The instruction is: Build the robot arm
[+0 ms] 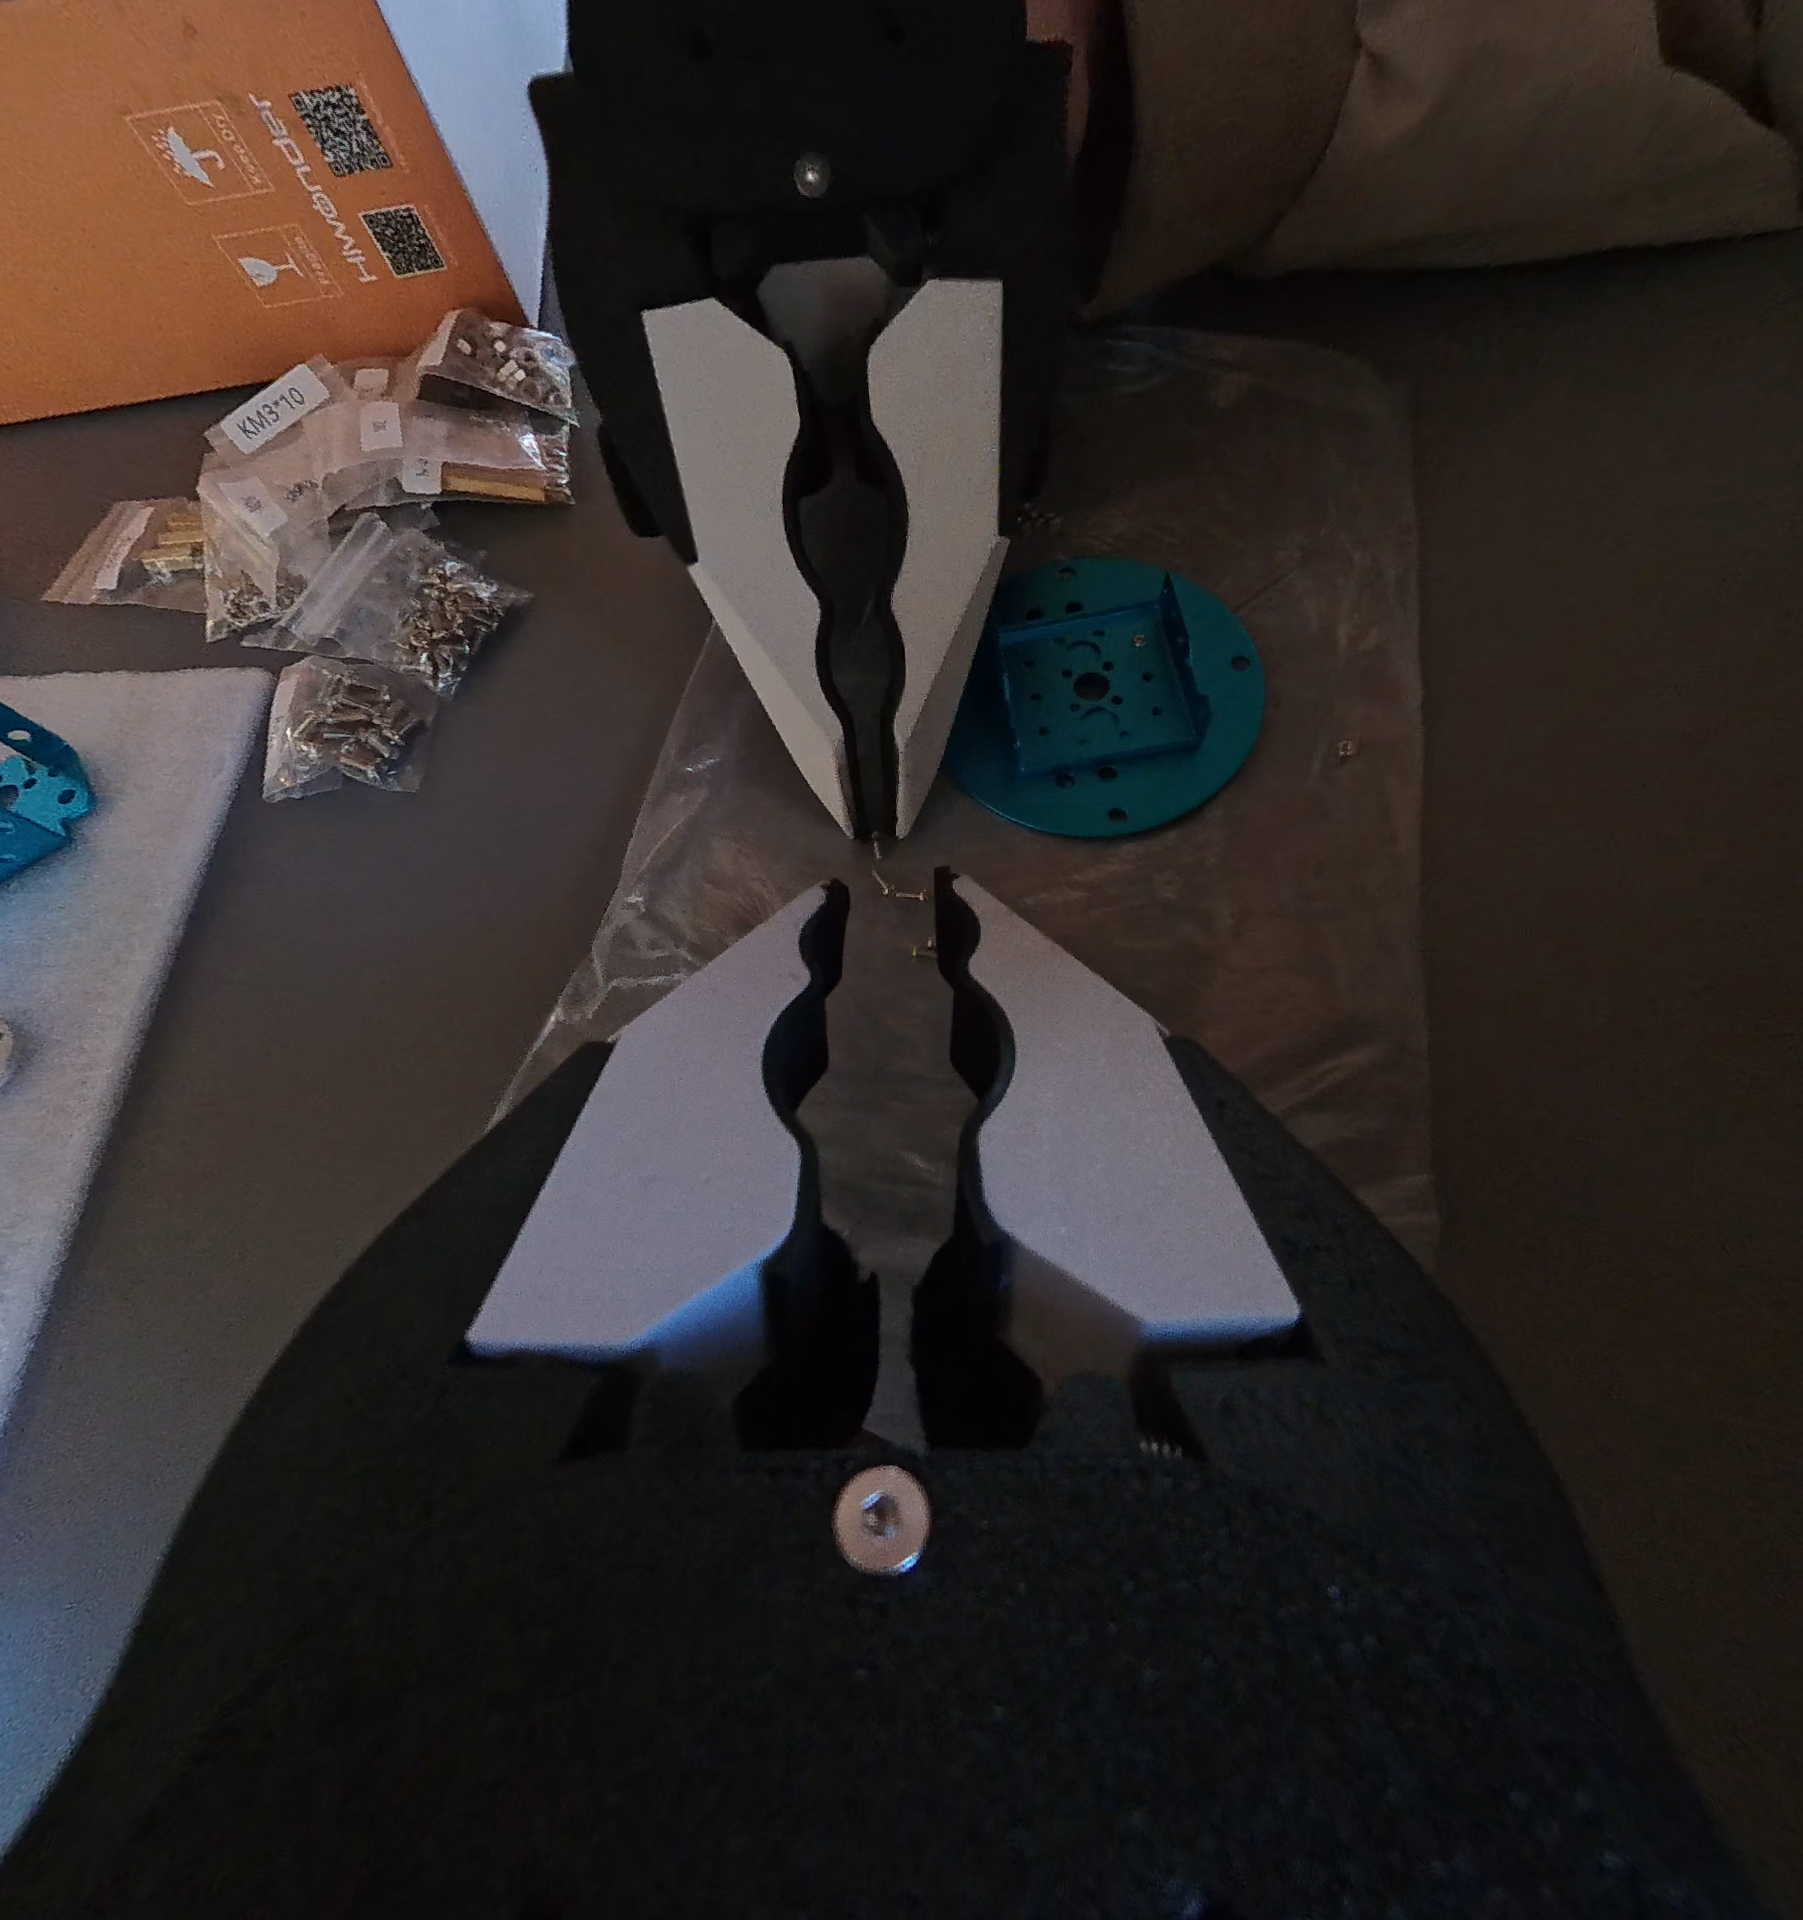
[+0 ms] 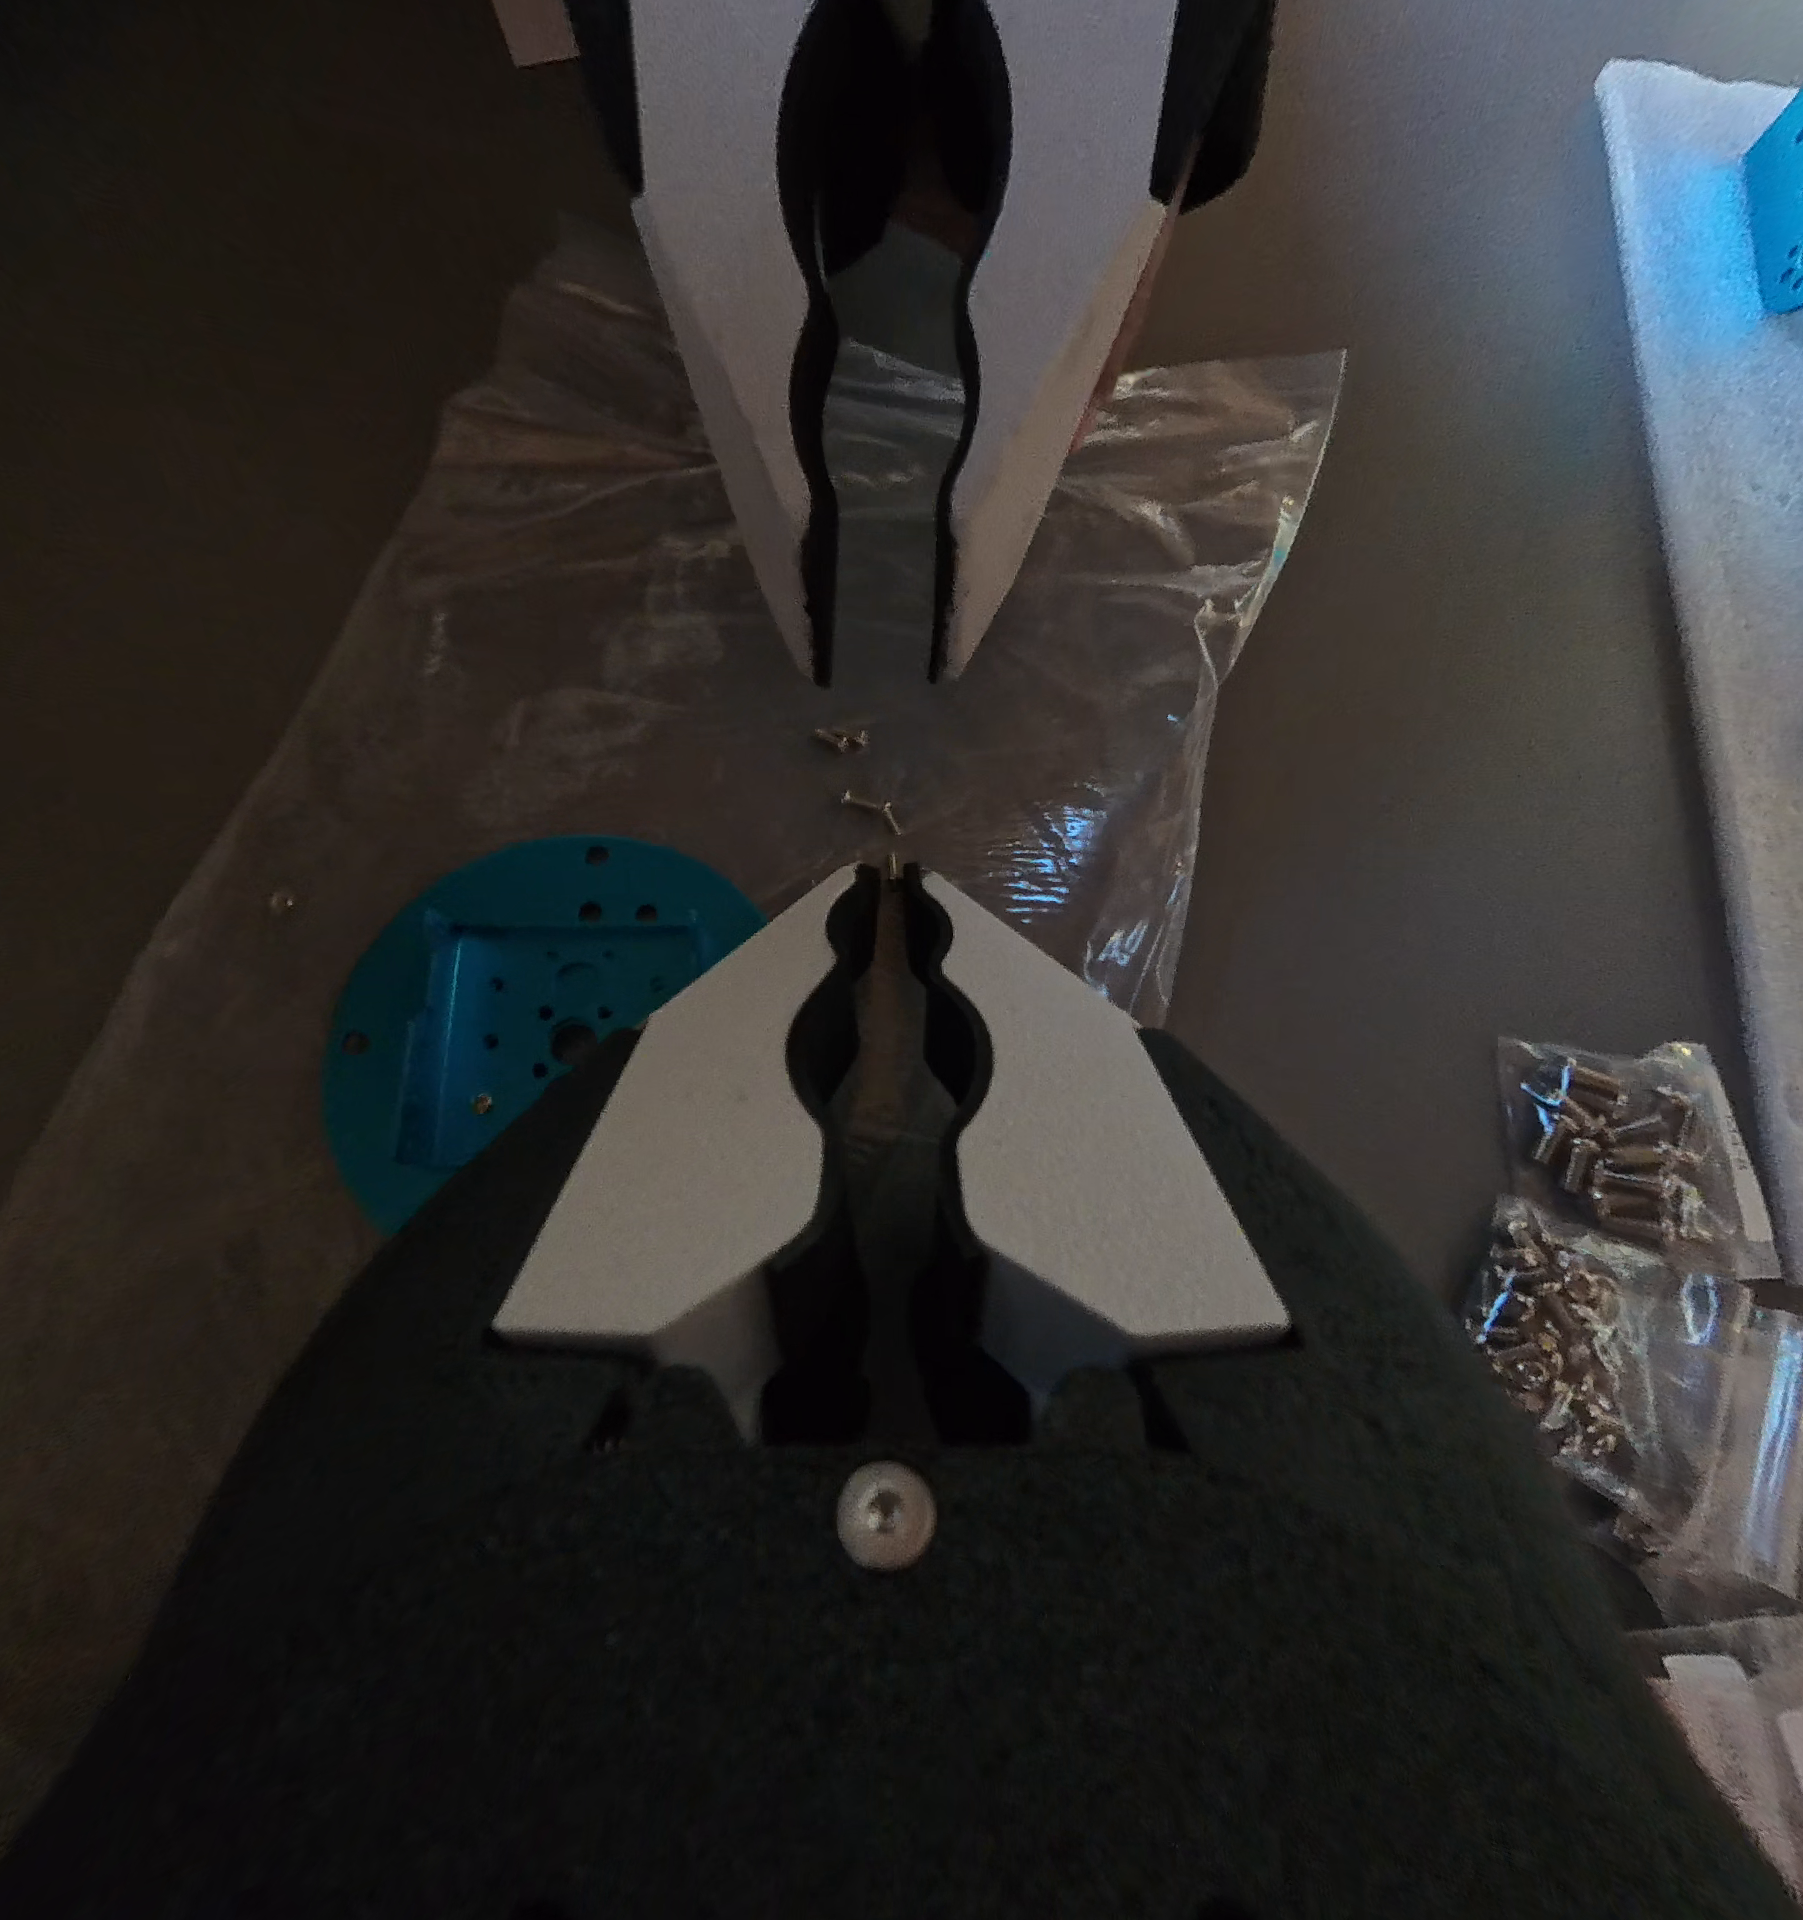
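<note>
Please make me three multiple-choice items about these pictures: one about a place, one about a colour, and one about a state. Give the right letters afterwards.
1. Where does the square blue bracket lie?
A. on the round blue plate
B. on the white foam
C. on top of the box

2. What colour is the cardboard box at the back of the left wrist view?
A. green
B. orange
C. black

3. In what state is the right tool?
A. wide open over a bag
B. shut on the bracket
C. shut on a small screw

Right letters:
1 A: the bracket sits within the plate's round outline in both views.
2 B: its large face is plainly orange.
3 C: its tips meet and the screw sticks out between them.
</note>
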